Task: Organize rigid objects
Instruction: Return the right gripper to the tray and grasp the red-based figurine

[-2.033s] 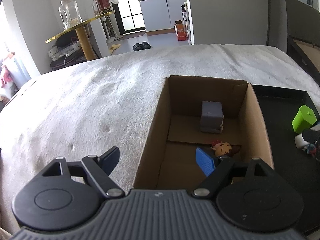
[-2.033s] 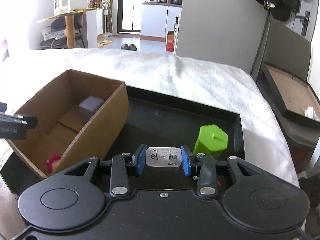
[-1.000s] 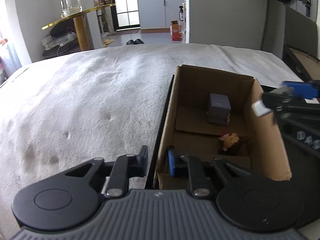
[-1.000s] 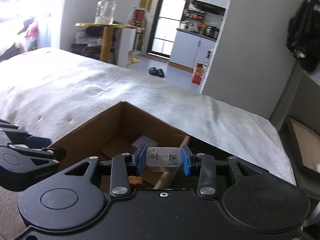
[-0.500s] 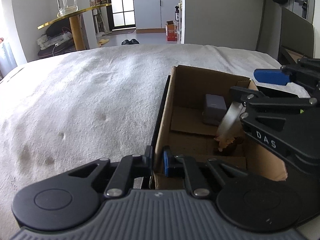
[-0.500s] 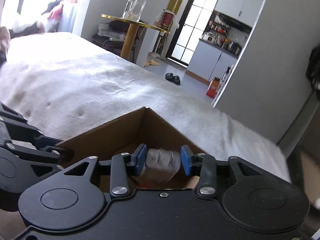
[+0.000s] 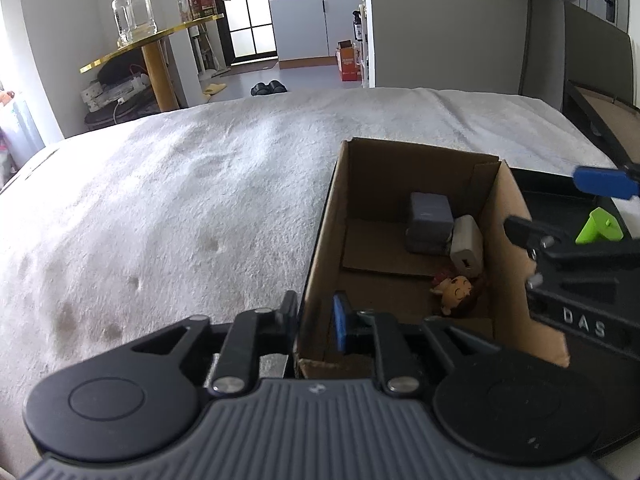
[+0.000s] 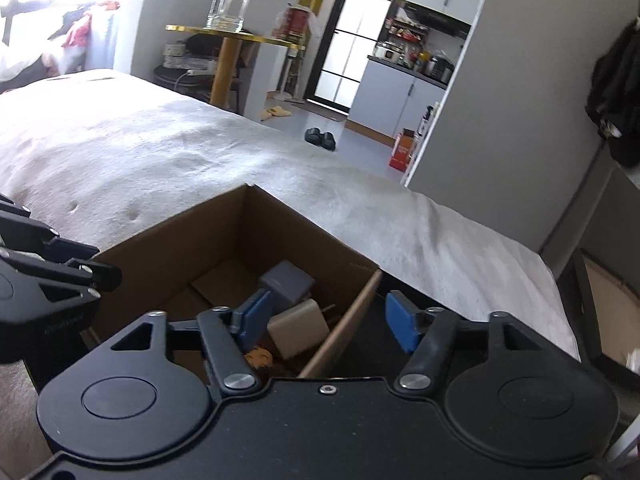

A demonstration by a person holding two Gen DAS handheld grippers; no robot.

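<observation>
Left gripper (image 7: pixel 316 316) straddling the box (image 7: pixel 320 248) wall, jaws opening, pads not seen pressing, grey block (image 7: pixel 430 222), charger (image 7: pixel 466 246) and doll (image 7: pixel 456 294) lying inside the box, right gripper (image 8: pixel 328 320) above, jaws opening, nothing held, green block (image 7: pixel 600 226) on the tray (image 7: pixel 560 204)

My left black plastic gripper (image 7: pixel 315 318) has a ribbed grey front plate, round black hubs and silver screw heads. My right black gripper (image 8: pixel 328 322) has blue rectangular pads (image 8: pixel 402 327), with white "DAS" lettering on its side.

You have a white fleecy bed cover (image 7: pixel 168 208); on it a black flat tray (image 7: pixel 560 196), bearing the brown open cardboard box (image 7: pixel 320 240).
</observation>
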